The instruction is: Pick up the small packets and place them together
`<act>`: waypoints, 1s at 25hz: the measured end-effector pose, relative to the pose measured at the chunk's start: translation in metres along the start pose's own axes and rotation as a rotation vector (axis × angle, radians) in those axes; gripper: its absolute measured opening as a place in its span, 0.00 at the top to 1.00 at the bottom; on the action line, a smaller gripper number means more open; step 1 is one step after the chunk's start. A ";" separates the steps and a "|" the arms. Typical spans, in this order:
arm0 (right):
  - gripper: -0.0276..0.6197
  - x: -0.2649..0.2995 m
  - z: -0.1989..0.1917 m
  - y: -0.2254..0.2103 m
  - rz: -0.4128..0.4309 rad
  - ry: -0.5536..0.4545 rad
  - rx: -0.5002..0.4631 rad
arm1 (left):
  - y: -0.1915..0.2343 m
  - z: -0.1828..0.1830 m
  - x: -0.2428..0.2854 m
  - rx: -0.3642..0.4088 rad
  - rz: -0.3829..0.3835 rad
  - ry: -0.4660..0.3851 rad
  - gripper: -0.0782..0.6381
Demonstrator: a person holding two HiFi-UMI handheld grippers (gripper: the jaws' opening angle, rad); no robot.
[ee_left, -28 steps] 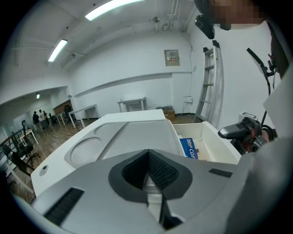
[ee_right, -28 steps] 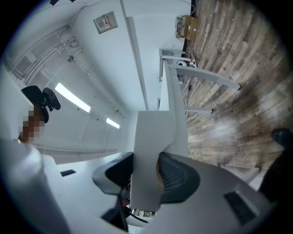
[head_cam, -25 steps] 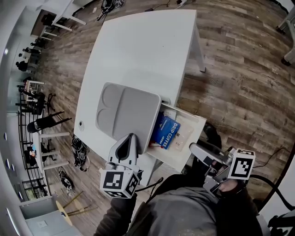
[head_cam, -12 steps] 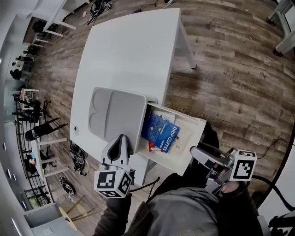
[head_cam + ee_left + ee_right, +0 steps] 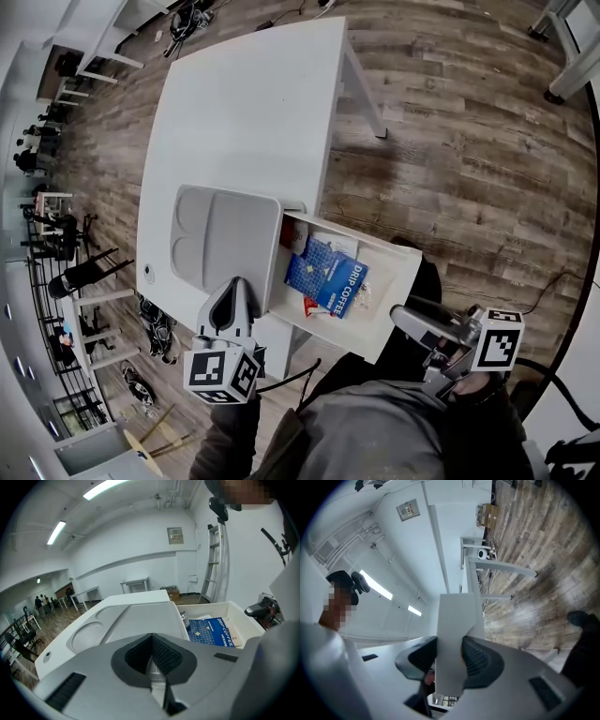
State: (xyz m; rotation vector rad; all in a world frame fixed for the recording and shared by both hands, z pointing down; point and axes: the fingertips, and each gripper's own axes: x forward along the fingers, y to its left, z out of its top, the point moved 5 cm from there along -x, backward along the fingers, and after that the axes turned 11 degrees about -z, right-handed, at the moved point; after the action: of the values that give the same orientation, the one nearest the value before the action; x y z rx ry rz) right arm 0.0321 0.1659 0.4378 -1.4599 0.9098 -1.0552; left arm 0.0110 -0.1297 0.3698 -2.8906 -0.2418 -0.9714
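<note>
Now right tongs gripping drawer, packets inside

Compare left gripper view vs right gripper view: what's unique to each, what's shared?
Left only: tray, blue packets lying in the open drawer, and the left gripper, shut and empty.
Right only: the right gripper, clamped on the drawer front.
Both: the drawer (inside versus front only), wood floor, ceiling lights.
</note>
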 end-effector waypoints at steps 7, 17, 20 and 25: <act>0.68 -0.008 0.004 0.000 0.005 -0.007 -0.006 | 0.001 0.001 0.002 -0.002 -0.004 0.004 0.89; 0.68 -0.006 0.007 -0.011 0.041 0.006 0.014 | 0.004 0.003 -0.002 0.004 -0.005 -0.003 0.89; 0.68 -0.006 0.006 -0.012 0.058 0.012 0.008 | 0.003 0.002 -0.003 0.001 -0.004 -0.001 0.89; 0.68 -0.015 0.010 -0.014 0.055 0.015 -0.080 | 0.003 0.001 -0.002 -0.005 -0.001 -0.005 0.89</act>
State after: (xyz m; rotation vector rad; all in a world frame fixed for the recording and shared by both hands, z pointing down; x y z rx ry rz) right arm 0.0364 0.1852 0.4491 -1.4856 1.0077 -1.0005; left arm 0.0109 -0.1323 0.3677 -2.8977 -0.2417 -0.9659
